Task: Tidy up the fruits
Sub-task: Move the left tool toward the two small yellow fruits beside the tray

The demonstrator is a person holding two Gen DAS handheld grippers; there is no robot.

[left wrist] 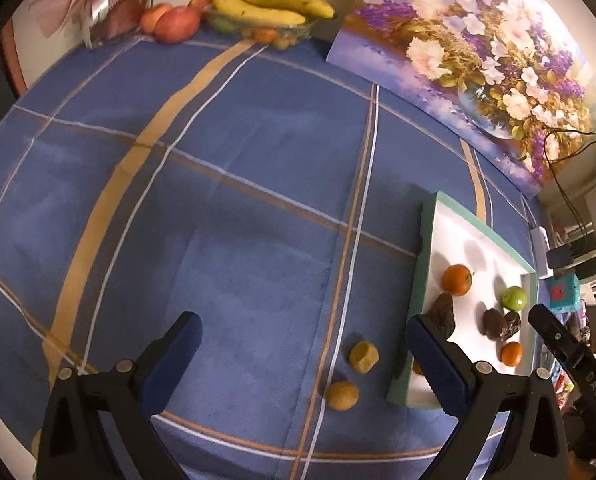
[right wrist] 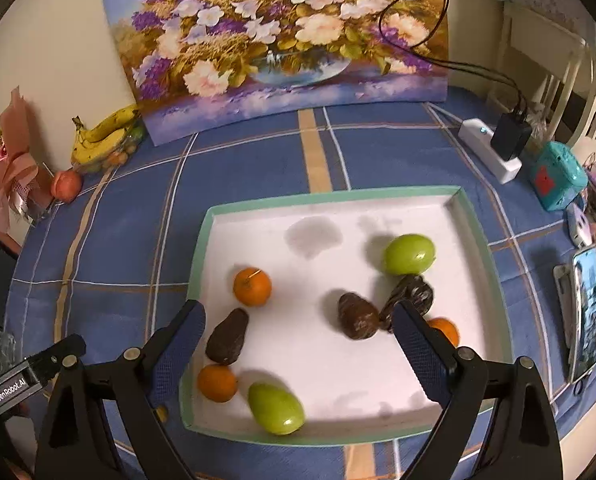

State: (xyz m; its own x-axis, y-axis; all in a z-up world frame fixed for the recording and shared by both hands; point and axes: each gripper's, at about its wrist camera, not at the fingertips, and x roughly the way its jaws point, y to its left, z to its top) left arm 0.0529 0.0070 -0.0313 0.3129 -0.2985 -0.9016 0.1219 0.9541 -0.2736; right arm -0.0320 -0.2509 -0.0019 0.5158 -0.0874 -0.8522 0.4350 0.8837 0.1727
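Above the white, green-rimmed tray (right wrist: 474,240) the right claw (right wrist: 298,332) gapes empty; smooth green fruits (right wrist: 409,254), glossy oranges (right wrist: 252,286) and wrinkled brown fruits (right wrist: 357,315) lie inside. The left claw (left wrist: 304,346) also spreads empty over the blue checked bench cloth (left wrist: 217,200), two matte yellow fruits (left wrist: 363,356) at its 5 o'clock, beside the tray.

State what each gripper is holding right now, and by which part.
Nothing is held. The left gripper is open above the blue cloth, with nothing between its fingers. The right gripper is open over the white tray, touching no fruit.
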